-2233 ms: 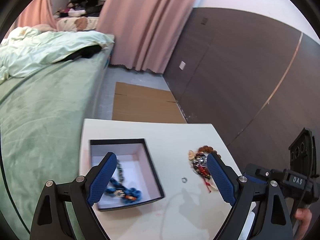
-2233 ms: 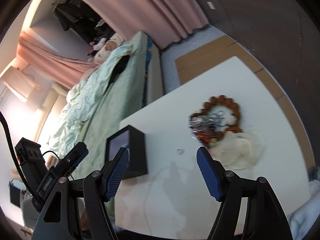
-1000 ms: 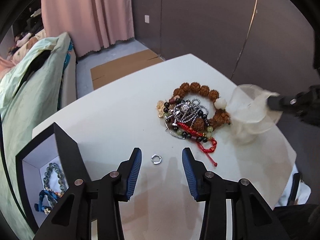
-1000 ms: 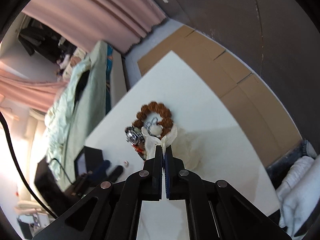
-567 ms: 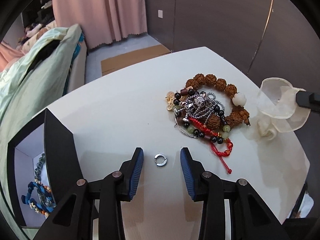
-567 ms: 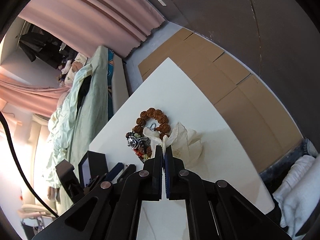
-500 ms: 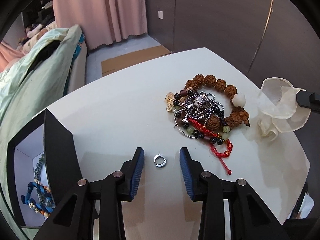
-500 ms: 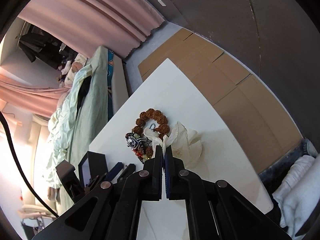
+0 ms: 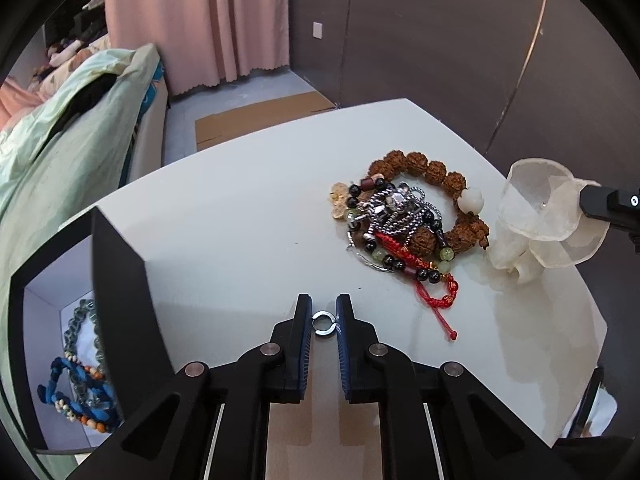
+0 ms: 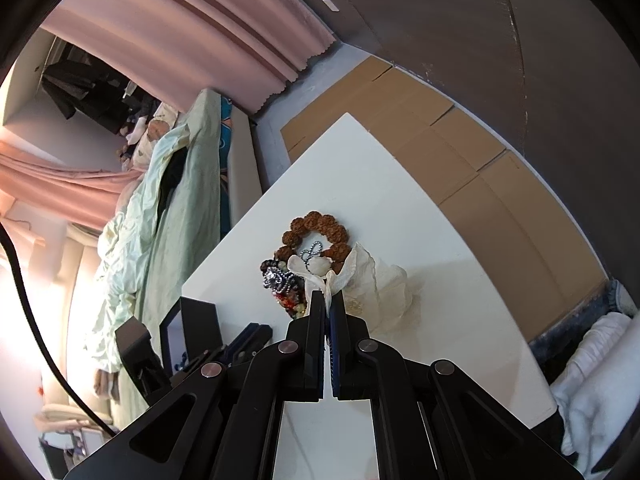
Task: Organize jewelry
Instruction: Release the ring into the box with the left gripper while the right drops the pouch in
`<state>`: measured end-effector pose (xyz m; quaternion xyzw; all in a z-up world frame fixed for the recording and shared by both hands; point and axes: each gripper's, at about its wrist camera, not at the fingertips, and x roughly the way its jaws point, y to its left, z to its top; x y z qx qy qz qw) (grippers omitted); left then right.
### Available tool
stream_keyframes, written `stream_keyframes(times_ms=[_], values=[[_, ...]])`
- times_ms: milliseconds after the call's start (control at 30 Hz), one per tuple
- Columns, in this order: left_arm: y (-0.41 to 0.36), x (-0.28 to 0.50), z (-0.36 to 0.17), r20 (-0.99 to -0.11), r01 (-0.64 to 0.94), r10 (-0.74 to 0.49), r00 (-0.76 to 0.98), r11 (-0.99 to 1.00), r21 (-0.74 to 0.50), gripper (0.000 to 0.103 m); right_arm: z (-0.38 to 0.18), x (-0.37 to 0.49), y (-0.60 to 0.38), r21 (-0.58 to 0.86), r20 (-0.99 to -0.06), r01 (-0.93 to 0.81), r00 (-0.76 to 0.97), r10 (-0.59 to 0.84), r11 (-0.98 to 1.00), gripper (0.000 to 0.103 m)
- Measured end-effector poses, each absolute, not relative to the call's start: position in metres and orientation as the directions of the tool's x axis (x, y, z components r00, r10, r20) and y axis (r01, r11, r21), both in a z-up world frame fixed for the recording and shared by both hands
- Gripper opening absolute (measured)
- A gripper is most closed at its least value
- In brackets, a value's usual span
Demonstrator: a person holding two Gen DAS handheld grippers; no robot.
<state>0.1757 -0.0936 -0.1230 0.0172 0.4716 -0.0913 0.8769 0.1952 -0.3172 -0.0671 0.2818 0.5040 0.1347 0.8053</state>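
A small silver ring (image 9: 323, 323) lies on the white table (image 9: 240, 216). My left gripper (image 9: 323, 322) is closed around it, the pads touching its sides. A tangled pile of jewelry (image 9: 404, 220) lies further right: brown bead bracelet, silver chain, red cord. My right gripper (image 10: 329, 304) is shut on a sheer cream organza pouch (image 10: 376, 280) and holds it up beside the pile; the pouch also shows in the left wrist view (image 9: 536, 220). A black jewelry box (image 9: 80, 320) at left holds blue and green bracelets (image 9: 80, 384).
A bed with green bedding (image 9: 60, 128) runs along the table's left side. Cardboard sheets (image 10: 440, 140) lie on the floor beyond the table. Pink curtains (image 9: 200, 20) and a dark wall panel (image 9: 440, 40) stand behind. The table edge is close on the right.
My left gripper has narrowed from open onto the silver ring. My right gripper stays shut on the pouch, held in much the same place.
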Motion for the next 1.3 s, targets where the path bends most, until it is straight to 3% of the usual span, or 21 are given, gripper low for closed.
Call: stream_keyframes(times_ms=[700, 1300], values=[[-0.034, 0.148, -0.056, -0.728, 0.107, -0.182, 0.661, 0.983, -0.149, 0.012, -0.043, 0.187, -0.274, 0.625, -0.649, -0.062, 0.513, 0.562, 0.778, 0.004], [0.043, 0.141, -0.047, -0.718, -0.023, -0.119, 0.686, 0.982, -0.185, 0.013, -0.040, 0.184, -0.196, 0.622, -0.617, -0.200, 0.470, 0.631, 0.757, 0.004]])
